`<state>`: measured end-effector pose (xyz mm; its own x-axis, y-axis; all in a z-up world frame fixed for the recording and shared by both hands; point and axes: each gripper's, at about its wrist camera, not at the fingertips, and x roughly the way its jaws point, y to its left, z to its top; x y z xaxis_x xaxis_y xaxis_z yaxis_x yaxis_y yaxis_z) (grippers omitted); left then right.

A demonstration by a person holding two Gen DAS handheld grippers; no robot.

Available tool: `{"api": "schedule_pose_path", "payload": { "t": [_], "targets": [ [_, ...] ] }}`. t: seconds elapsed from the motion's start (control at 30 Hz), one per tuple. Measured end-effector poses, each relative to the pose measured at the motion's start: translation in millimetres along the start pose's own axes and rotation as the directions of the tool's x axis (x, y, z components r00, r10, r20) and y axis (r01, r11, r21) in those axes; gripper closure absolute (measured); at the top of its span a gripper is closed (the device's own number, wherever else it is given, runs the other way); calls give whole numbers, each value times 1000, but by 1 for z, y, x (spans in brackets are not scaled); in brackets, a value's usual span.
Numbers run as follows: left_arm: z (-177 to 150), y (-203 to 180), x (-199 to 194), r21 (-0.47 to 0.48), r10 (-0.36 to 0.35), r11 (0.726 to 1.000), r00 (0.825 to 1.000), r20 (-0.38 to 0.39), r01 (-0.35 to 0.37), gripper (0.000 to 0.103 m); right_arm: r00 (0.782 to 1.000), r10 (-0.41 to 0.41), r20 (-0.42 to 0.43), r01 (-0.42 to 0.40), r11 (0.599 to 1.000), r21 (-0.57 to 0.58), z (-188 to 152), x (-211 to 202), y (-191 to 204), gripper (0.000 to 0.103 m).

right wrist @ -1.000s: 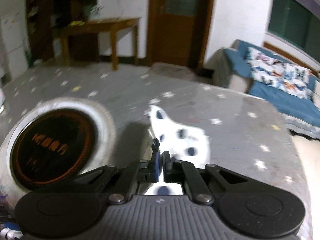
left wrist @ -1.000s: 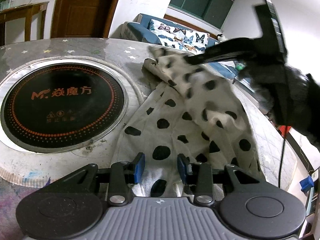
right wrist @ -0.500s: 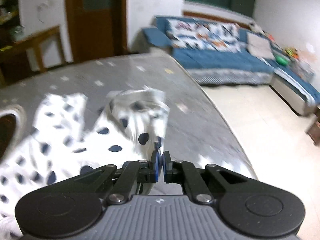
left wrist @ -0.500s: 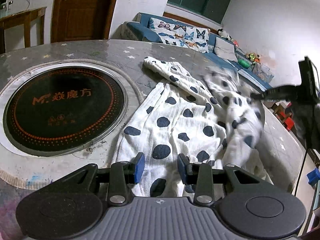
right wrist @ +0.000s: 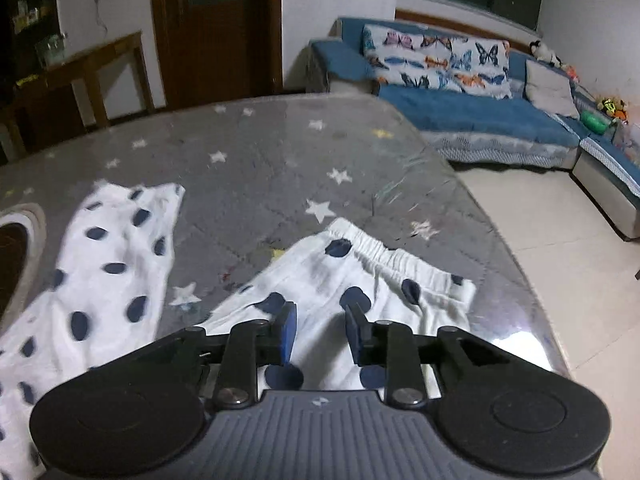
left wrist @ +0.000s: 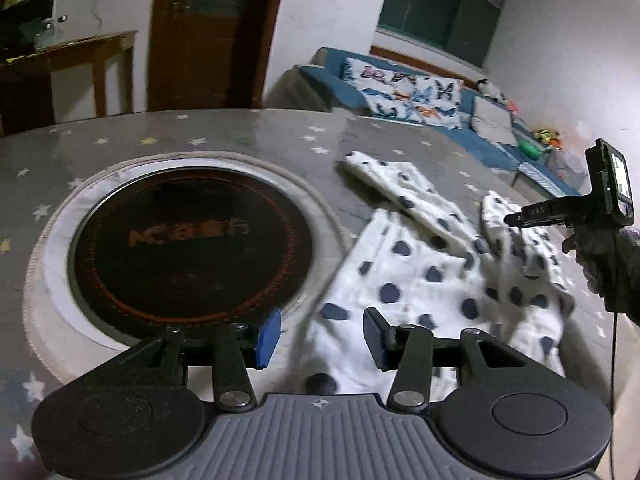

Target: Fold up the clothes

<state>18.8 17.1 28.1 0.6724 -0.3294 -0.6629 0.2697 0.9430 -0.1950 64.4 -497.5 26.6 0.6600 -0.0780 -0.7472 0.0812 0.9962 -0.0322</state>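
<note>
White trousers with dark blue dots (left wrist: 420, 276) lie spread on the grey star-patterned table (left wrist: 248, 136). My left gripper (left wrist: 318, 338) is open, hovering over the garment's near left edge, with nothing between its blue pads. In the right wrist view the elastic waistband end (right wrist: 384, 264) lies flat near the table's right edge, and one leg (right wrist: 116, 248) stretches off to the left. My right gripper (right wrist: 320, 330) is open just above the waistband part, holding nothing. The right gripper (left wrist: 514, 219) also shows at the right of the left wrist view, held by a gloved hand (left wrist: 608, 264).
A round black induction cooktop (left wrist: 192, 240) with a pale rim is set into the table, left of the trousers. The table's curved right edge (right wrist: 520, 276) drops to a tiled floor. A blue sofa (right wrist: 460, 108) with butterfly cushions stands behind, and a wooden side table (left wrist: 68, 64) at far left.
The right gripper has let go of the waistband end, which now lies flat near the right edge, and its jaws have opened. The left gripper's jaws opened wider and shifted left toward the cooktop.
</note>
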Motion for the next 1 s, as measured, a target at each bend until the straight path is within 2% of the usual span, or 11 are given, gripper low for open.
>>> {"api": "schedule_pose_path", "payload": {
  "t": [0.1,0.17,0.27,0.33,0.43,0.5,0.57,0.67,0.87,1.0],
  "targets": [
    [-2,3,5,7,20,1000,1000,-17,-20,52,999,-30,-10,30,999,-13,8,12,4,76],
    [-4,4,8,9,17,1000,1000,-22,-17,52,1000,-10,10,11,999,-43,19,9,16,76],
    [-6,3,11,17,2,1000,1000,-25,-2,53,996,82,29,-78,992,-103,33,3,45,76],
    [-7,1,13,26,-14,1000,999,-31,15,55,986,165,22,-160,976,-148,40,0,71,76],
    [-9,-3,15,45,-40,998,998,-40,42,68,966,258,-5,-254,947,-196,48,1,108,76],
    [-11,-6,16,60,-46,997,998,-45,49,76,957,287,-28,-286,930,-230,52,5,130,76],
    [-13,-8,17,75,-45,996,998,-41,48,88,955,293,-48,-296,920,-258,55,11,146,76],
    [-12,-4,17,57,-64,996,997,-40,67,97,956,288,-57,-293,921,-259,60,21,155,76],
    [-11,6,6,16,-74,997,997,-4,74,99,967,252,-49,-256,941,-222,74,40,160,76],
    [-10,13,-2,-5,-77,997,997,15,77,99,982,183,-53,-190,959,-208,79,58,157,76]
  ]
}}
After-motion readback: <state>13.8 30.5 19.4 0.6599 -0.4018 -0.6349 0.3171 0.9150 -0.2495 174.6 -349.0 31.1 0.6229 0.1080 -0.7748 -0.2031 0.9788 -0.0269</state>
